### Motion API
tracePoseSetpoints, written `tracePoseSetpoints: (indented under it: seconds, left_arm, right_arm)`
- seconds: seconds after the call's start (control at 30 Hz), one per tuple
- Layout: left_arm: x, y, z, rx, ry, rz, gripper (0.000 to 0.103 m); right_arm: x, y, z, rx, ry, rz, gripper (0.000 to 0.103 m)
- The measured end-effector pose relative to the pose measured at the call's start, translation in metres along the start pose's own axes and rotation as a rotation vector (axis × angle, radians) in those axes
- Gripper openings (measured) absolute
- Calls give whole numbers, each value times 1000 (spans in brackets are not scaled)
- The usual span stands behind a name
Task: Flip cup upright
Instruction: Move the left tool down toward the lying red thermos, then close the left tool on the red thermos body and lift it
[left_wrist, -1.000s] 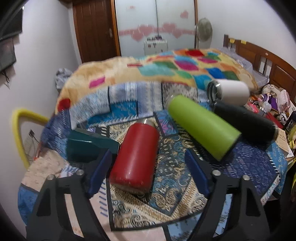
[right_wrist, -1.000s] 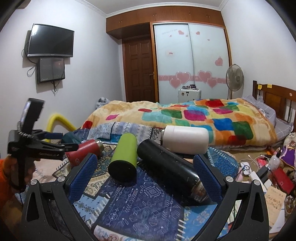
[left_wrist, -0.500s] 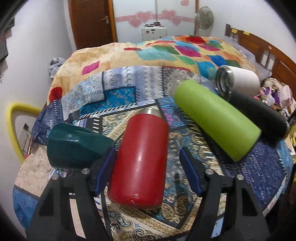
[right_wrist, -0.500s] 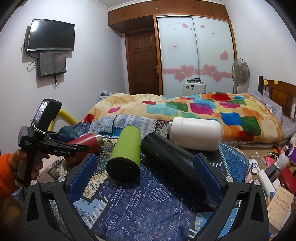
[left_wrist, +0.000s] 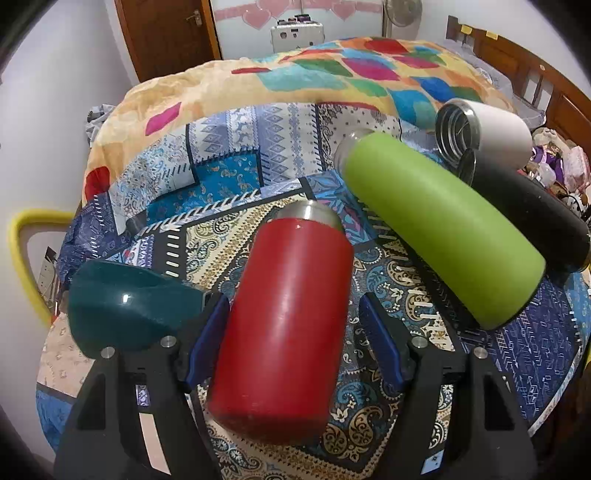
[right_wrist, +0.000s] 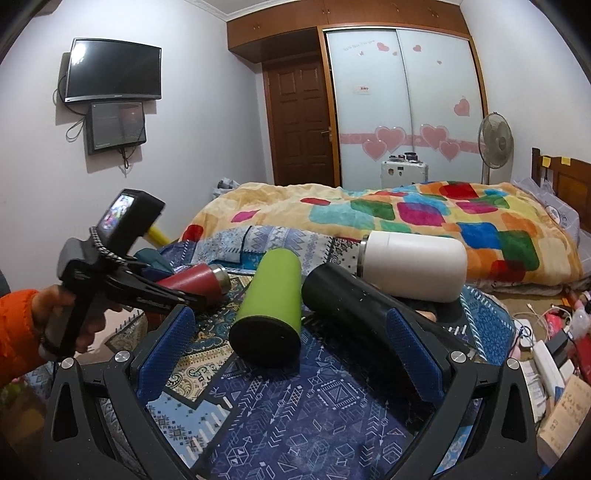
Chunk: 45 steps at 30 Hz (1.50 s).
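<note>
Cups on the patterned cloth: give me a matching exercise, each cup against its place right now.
Things:
1. red cup
2. green cup
3. black cup
4. white cup

Places:
A. lying behind the black one, nearest the bed
B. lying between the open fingers of the left gripper
C. lying between the red and black ones
D. lying partly between the right gripper fingers

Pairs: 1-B, 2-C, 3-D, 4-A

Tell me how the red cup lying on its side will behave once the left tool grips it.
The red cup looks stiff, so the left tool shouldn't crush it. Its glossy, round wall may slip or roll on the patterned cloth. The steel rim suggests some weight.
</note>
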<state>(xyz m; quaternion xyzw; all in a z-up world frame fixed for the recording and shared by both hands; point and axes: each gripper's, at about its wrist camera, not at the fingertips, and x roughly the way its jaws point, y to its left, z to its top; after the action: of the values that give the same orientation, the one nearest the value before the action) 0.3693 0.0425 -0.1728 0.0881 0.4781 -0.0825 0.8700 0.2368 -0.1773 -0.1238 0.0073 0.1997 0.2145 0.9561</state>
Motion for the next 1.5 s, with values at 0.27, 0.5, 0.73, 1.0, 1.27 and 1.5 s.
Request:
tracePoseSetpoints:
  seconds: [0.27,0.5,0.73,1.0,1.27,1.5]
  left_arm:
    - [12,-10,1,31,14,3,64]
    - [0,-19,-7,40,-8,10,62]
    - [-50,-24,-20,39,-92,13,62]
    - [-108,-41,-40,64,-161,-11,62]
    - [-131,-72,-62,107,-183,-65,62]
    - [-121,-97,-74,129,-156,-107,62]
  right_arm:
    - [4,-3,-4,13,11,0,103]
    - [-3,-5,-2,11,1,-19,103]
    - [-12,-3,3,11,-15,-21,103]
    - [-34,2,11,7,-53,-25,103]
    - [-58,7,13,-5,-86,-35,103]
    - [-71,4,9,0,-95,-48,103]
